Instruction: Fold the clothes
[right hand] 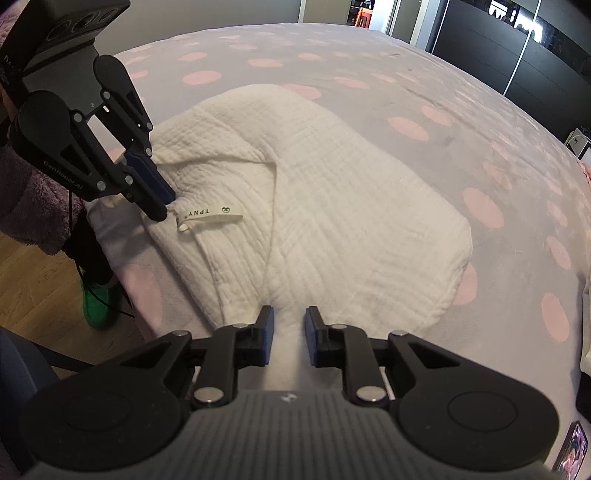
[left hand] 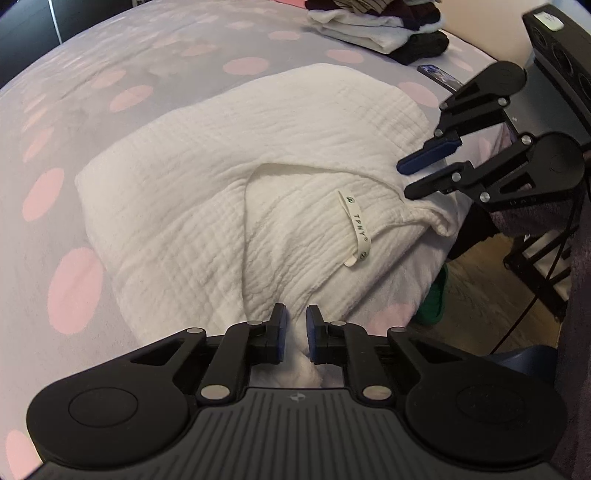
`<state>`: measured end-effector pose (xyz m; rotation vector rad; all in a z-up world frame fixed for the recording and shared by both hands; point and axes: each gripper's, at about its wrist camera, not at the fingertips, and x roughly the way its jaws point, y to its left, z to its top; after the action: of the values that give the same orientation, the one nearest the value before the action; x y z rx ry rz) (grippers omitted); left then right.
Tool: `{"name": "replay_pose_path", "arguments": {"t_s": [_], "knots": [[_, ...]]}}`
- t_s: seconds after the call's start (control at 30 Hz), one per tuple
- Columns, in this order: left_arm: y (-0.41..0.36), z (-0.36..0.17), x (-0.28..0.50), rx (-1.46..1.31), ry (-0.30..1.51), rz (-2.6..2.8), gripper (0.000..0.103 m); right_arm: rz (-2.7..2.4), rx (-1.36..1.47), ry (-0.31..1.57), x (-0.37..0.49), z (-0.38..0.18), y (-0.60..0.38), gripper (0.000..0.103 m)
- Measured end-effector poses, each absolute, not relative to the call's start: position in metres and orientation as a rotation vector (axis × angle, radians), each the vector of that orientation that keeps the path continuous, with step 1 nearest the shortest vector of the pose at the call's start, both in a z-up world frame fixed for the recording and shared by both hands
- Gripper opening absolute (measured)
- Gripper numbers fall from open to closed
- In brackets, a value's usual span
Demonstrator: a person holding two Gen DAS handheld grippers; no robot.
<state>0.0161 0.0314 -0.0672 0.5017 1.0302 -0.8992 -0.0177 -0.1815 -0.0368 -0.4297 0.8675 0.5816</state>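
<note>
A white crinkled cloth (left hand: 207, 177) (right hand: 354, 192) lies partly folded on a lilac bedspread with pink dots (left hand: 74, 110) (right hand: 406, 74), one flap turned over near the bed's edge. Its sewn label (left hand: 356, 230) (right hand: 210, 214) faces up. My left gripper (left hand: 295, 325) (right hand: 166, 208) is shut on a bunched fold of the cloth just beside the label. My right gripper (right hand: 288, 325) (left hand: 406, 181) is pinched on the cloth's edge by a corner, with a ridge of fabric running between its pads. Both grippers point steeply down at the same side of the cloth.
A stack of folded clothes (left hand: 376, 26) sits at the far side of the bed, a phone (left hand: 439, 75) (right hand: 570, 458) beside it. The bed's edge drops to a wooden floor (right hand: 33, 266) where a green shoe (left hand: 436, 295) (right hand: 98, 306) stands. A fuzzy purple sleeve (right hand: 33, 195) is close.
</note>
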Motion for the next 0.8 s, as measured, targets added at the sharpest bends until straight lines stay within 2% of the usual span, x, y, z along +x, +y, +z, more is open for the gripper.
{"name": "replay_pose_path", "arguments": {"t_s": [0.1, 0.17, 0.3, 0.4, 0.47, 0.53, 0.57, 0.67, 0.8], "knots": [[0.034, -0.06, 0.012, 0.499, 1.017, -0.908, 0.011, 0.588, -0.426, 0.866, -0.022, -0.035, -0.18, 0.029], [0.036, -0.054, 0.011, 0.486, 1.008, -0.919, 0.011, 0.601, -0.404, 0.862, -0.027, -0.031, -0.181, 0.044], [0.037, -0.037, 0.008, 0.444, 0.963, -0.953, 0.014, 0.591, -0.37, 0.798, -0.034, -0.018, -0.184, 0.045], [0.042, -0.018, 0.01, 0.365, 0.895, -0.961, 0.026, 0.539, -0.288, 0.73, -0.032, -0.006, -0.192, 0.046], [0.049, -0.009, 0.018, 0.288, 0.86, -0.921, 0.044, 0.463, -0.201, 0.695, -0.026, 0.002, -0.203, 0.049], [0.057, -0.005, 0.03, 0.203, 0.835, -0.825, 0.051, 0.378, -0.119, 0.69, -0.017, 0.004, -0.216, 0.054], [0.062, -0.004, 0.036, 0.165, 0.833, -0.773, 0.052, 0.335, -0.079, 0.69, -0.013, 0.005, -0.223, 0.06], [0.078, -0.015, 0.058, 0.054, 0.902, -0.633, 0.053, 0.233, 0.008, 0.741, 0.0, -0.002, -0.24, 0.069], [0.095, -0.036, 0.079, -0.106, 1.032, -0.528, 0.053, 0.197, 0.143, 0.838, 0.013, -0.018, -0.257, 0.069]]}}
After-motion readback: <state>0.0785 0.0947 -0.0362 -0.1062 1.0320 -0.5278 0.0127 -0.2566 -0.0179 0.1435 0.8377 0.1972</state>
